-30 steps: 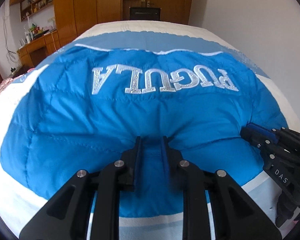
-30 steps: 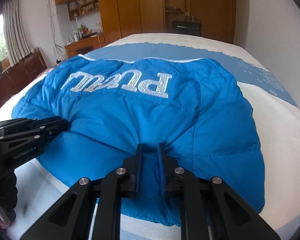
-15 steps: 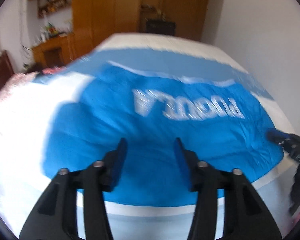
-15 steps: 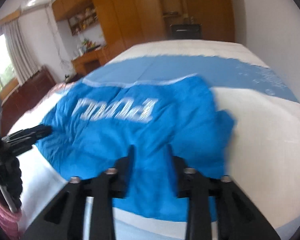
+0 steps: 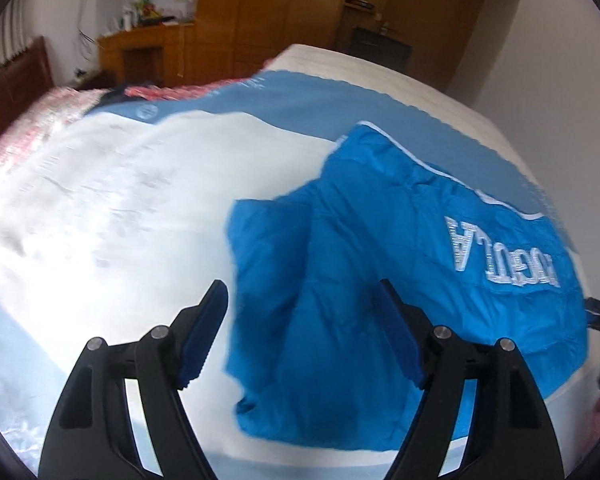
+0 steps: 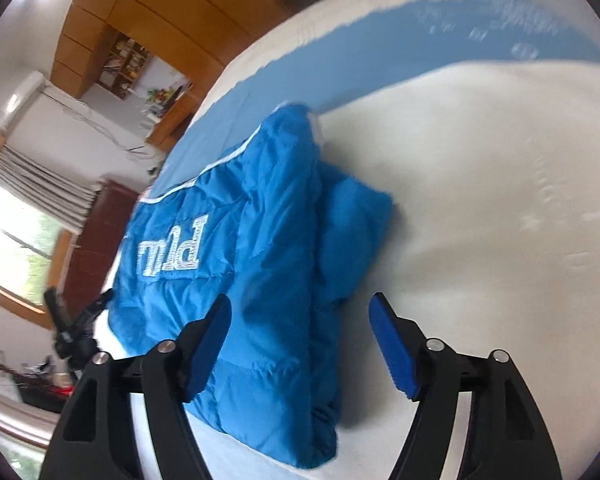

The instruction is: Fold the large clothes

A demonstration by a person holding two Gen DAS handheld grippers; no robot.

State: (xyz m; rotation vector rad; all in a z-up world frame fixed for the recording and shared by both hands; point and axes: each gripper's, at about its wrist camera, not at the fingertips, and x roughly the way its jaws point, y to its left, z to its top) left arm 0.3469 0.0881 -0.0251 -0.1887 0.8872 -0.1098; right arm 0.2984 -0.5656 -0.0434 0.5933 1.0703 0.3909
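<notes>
Your blue jacket (image 5: 380, 280) lies folded on the bed (image 5: 120, 208), both grippers' fingers (image 6: 208, 344) opening with nothing clamped; perhaps one fold remains.

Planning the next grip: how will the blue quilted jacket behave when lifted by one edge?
The blue quilted jacket would probably sag and unfold, since it lies in soft puffy layers. Its smooth sheen suggests a slippery shell. It is likely light for its bulk.

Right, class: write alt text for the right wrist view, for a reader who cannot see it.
A folded blue quilted jacket with silver lettering lies on a white and blue bed cover. The right tongs are opening above its near edge, gripping nothing.
</notes>
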